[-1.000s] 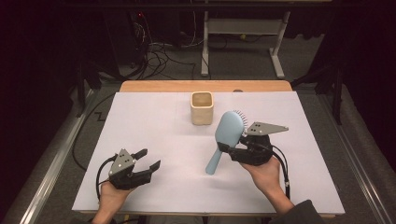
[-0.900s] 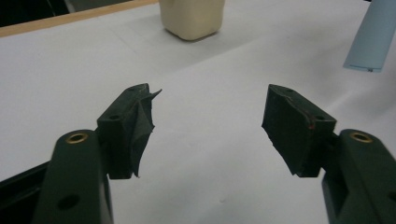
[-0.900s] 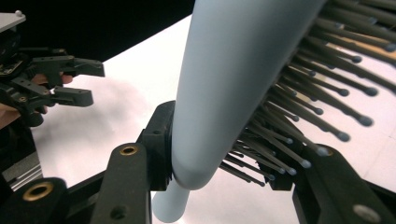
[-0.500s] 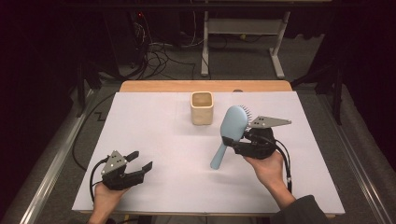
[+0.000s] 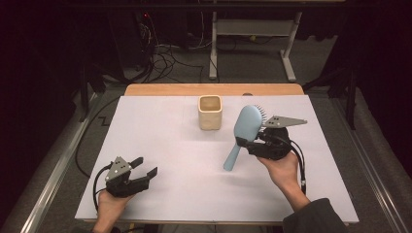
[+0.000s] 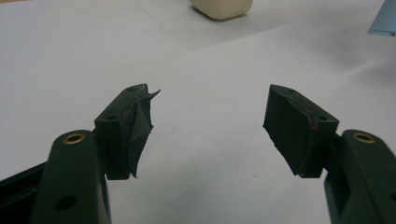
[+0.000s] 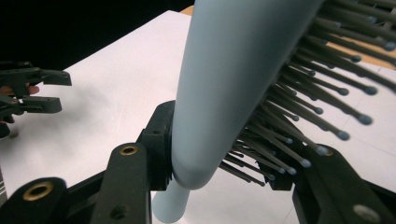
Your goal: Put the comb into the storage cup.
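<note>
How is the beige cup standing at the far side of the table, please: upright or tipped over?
Upright. In the high view the beige cup rests on its base on the white table, its open mouth facing up. Whether anything lies inside cannot be told.

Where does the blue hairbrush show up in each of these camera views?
High view: hairbrush right of centre, lifted, clamped in the right gripper.
Left gripper view: a blue sliver at the top right edge.
Right gripper view: close up, between the jaws.
Shared landmark: white table cover.
</note>
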`<state>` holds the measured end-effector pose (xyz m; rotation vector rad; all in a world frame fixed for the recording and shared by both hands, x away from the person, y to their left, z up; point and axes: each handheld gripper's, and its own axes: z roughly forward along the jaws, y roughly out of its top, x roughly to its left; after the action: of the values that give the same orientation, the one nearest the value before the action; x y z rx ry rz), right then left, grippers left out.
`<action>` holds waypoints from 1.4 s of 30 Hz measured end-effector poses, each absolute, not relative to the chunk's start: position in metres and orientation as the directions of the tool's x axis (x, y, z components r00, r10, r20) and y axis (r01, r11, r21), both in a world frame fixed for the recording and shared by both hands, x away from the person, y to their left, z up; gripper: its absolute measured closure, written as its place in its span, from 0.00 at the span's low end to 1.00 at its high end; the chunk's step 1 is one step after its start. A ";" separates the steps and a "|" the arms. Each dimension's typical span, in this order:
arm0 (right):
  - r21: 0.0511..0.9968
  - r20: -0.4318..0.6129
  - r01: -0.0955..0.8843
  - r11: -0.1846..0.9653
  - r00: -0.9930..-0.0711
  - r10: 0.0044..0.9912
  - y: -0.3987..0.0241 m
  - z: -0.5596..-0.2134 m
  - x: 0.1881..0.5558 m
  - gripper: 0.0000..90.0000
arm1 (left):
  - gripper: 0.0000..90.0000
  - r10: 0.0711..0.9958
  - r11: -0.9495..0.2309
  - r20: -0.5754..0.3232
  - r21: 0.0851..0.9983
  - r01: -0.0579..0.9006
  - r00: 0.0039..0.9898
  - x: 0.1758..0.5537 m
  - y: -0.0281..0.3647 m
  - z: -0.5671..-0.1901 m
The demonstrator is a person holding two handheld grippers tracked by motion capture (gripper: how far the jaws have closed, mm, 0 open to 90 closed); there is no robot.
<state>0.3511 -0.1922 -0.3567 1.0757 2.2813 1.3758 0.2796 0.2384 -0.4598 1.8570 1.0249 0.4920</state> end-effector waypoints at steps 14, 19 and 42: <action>0.854 0.121 0.448 0.264 -0.666 0.736 -0.195 -0.343 0.366 0.60 | 0.36 0.819 -0.208 -0.099 0.867 0.453 0.565 0.280 0.240 -0.460; 0.856 0.116 0.446 0.263 -0.660 0.742 -0.195 -0.342 0.370 0.60 | 0.37 0.824 -0.196 -0.103 0.871 0.450 0.557 0.280 0.242 -0.459; 0.867 0.077 0.418 0.271 -0.650 0.756 -0.187 -0.320 0.390 0.60 | 0.37 0.833 -0.188 -0.109 0.866 0.463 0.543 0.282 0.242 -0.461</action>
<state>0.3901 -0.1872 -0.3201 1.0682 2.1944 1.3311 0.2818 0.2423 -0.4606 1.8286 1.0680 0.4879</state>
